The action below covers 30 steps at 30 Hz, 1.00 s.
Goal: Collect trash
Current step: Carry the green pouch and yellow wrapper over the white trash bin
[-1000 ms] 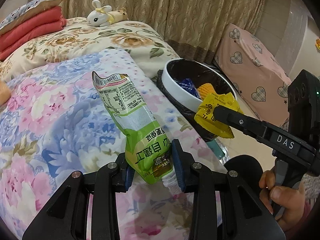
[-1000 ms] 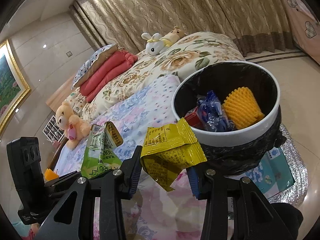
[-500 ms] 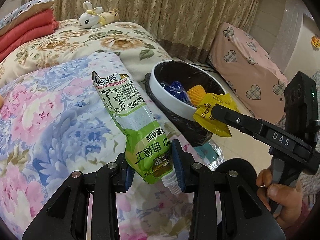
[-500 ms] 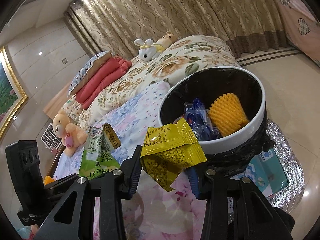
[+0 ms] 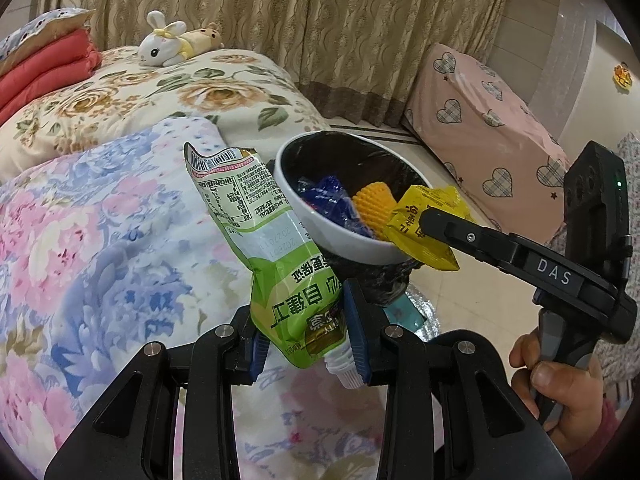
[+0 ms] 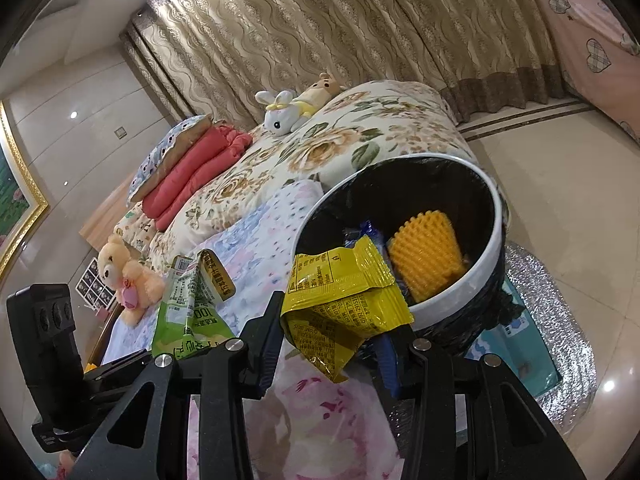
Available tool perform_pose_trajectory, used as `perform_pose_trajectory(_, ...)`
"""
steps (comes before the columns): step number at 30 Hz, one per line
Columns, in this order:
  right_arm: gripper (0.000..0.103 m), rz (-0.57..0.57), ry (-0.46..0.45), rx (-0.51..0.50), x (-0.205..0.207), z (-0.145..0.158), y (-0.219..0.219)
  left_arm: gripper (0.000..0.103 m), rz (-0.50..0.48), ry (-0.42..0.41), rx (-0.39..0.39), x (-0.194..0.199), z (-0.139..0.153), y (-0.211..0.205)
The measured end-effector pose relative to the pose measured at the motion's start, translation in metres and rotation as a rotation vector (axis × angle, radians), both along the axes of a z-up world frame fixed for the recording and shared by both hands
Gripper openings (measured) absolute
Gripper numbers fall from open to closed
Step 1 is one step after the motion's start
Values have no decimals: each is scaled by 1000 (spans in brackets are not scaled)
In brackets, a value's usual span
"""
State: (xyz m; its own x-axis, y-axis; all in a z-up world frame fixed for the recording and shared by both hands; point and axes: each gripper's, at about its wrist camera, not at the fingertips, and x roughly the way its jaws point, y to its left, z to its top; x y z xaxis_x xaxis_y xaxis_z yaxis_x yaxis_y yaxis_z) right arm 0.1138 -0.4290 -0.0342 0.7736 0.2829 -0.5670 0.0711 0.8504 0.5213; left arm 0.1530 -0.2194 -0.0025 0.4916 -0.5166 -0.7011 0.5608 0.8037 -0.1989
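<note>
A bed (image 5: 80, 240) is covered with floral quilts (image 6: 360, 140), and red folded bedding (image 6: 200, 168) is stacked at its head. Beige patterned curtains (image 5: 280, 20) are hung behind. A gilt-framed picture (image 6: 16, 200) is mounted on the wall. The glossy tiled floor (image 6: 560, 160) is lit by ceiling spotlights.

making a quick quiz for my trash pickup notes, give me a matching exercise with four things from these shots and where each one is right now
Things:
1. green pouch
2. yellow wrapper
3. orange foam net
4. white plush rabbit

Places:
A. lying inside the trash bin
B. clamped in the right tongs
C. on the floral bedding by the curtain
D. clamped in the left tongs

Pairs: 1-D, 2-B, 3-A, 4-C
</note>
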Motion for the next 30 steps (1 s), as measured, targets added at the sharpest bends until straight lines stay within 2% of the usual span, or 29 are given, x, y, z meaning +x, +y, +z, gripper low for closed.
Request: perform_pose_trajectory(30, 42, -50, 19, -4, 26, 0, -37, 32, -67, -2, 9, 22, 6, -50)
